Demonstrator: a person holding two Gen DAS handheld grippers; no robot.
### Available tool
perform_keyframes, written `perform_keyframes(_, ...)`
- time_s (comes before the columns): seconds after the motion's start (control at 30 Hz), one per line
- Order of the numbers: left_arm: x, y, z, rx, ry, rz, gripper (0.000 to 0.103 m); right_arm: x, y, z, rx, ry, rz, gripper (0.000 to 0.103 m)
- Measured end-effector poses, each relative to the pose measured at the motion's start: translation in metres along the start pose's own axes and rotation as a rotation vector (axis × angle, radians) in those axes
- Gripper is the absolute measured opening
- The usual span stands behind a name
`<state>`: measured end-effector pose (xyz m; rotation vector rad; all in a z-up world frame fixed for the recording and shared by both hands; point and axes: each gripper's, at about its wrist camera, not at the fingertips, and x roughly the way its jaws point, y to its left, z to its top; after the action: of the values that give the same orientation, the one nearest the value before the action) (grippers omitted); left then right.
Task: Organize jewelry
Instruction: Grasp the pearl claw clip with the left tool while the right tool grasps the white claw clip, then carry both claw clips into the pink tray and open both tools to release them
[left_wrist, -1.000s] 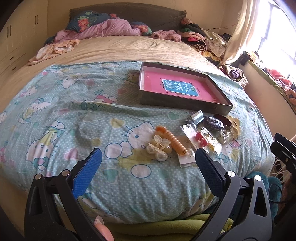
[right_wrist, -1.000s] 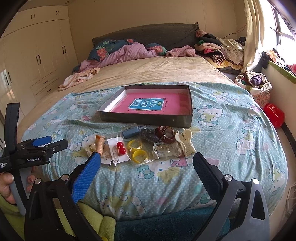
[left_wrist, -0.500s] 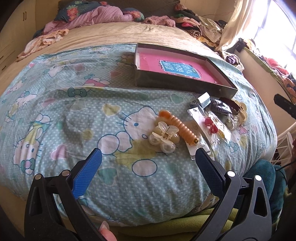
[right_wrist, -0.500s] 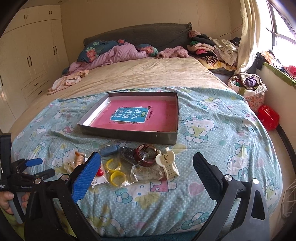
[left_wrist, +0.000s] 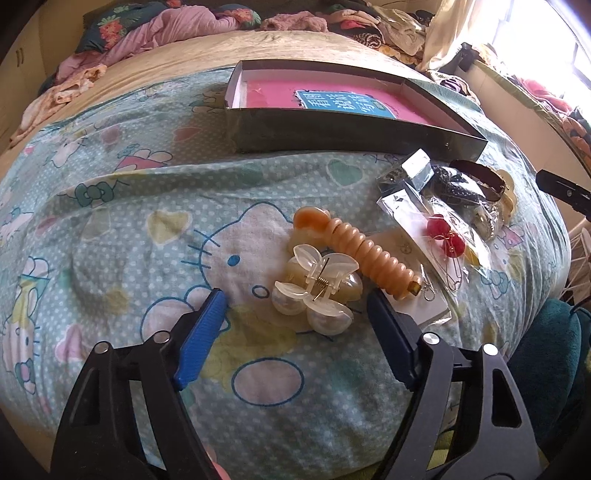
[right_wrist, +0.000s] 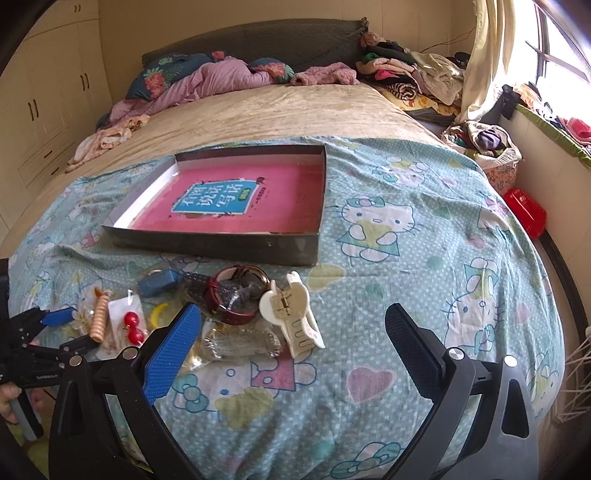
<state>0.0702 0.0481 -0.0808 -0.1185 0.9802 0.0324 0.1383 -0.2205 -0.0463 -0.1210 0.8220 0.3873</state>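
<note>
Yellow ring (right_wrist: 161, 312) half hidden behind blue pad; bagged items (right_wrist: 240, 341) unclear; hand (right_wrist: 7, 400) cropped at edge.

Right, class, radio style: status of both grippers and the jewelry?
Left gripper closing around clear claw clip, not yet gripping. Right gripper open, empty. Box has no jewelry in it. Path clear.

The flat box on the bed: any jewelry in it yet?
None yet. The box shows only its pink printed floor; the clips and packets lie on the cover in front of it.
</note>
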Motion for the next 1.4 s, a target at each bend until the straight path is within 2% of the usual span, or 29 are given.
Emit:
perform_keyframes(0.03,0.001,0.000,0.000,0.005,-0.008,0.004,0.065,0.005,-0.003,-0.001,0.002,0.008,-0.002,0.099)
perform_keyframes(0.1,0.001,0.000,0.002,0.009,-0.023,0.006,0.052,0.016,-0.007,-0.003,0.003,0.025,-0.007,0.098)
perform_keyframes(0.2,0.003,0.002,0.008,0.011,-0.035,0.006,0.039,0.032,-0.009,-0.006,-0.010,0.059,-0.009,0.098)
perform_keyframes(0.33,0.005,0.005,0.015,0.004,-0.043,-0.001,0.037,0.051,-0.009,-0.005,-0.022,0.116,0.013,0.096)
perform_keyframes(0.6,0.003,0.011,0.025,-0.016,-0.065,-0.018,0.037,0.073,-0.017,0.005,0.001,0.149,0.073,0.080)
perform_keyframes(0.7,0.000,0.015,0.029,-0.023,-0.077,-0.014,0.037,0.081,-0.014,0.010,-0.041,0.155,0.087,0.064)
perform_keyframes(0.77,-0.001,0.017,0.033,-0.030,-0.083,-0.015,0.037,0.086,-0.012,0.011,-0.067,0.159,0.077,0.043)
perform_keyframes(0.8,-0.002,0.018,0.034,-0.031,-0.087,-0.015,0.037,0.085,-0.012,0.010,-0.071,0.154,0.096,0.039)
perform_keyframes(0.83,-0.003,0.019,0.035,-0.033,-0.090,-0.015,0.037,0.083,-0.013,0.010,-0.063,0.151,0.124,0.030)
perform_keyframes(0.97,-0.006,0.019,0.040,-0.036,-0.102,-0.017,0.037,0.069,-0.021,0.009,-0.023,0.109,0.166,0.026)
perform_keyframes(1.2,-0.016,0.020,0.049,-0.041,-0.137,-0.023,0.037,0.035,-0.032,0.011,0.034,0.002,0.181,0.026)
perform_keyframes(1.4,-0.022,0.026,0.067,-0.057,-0.181,-0.020,0.037,0.013,-0.031,0.031,0.047,-0.086,0.203,0.026)
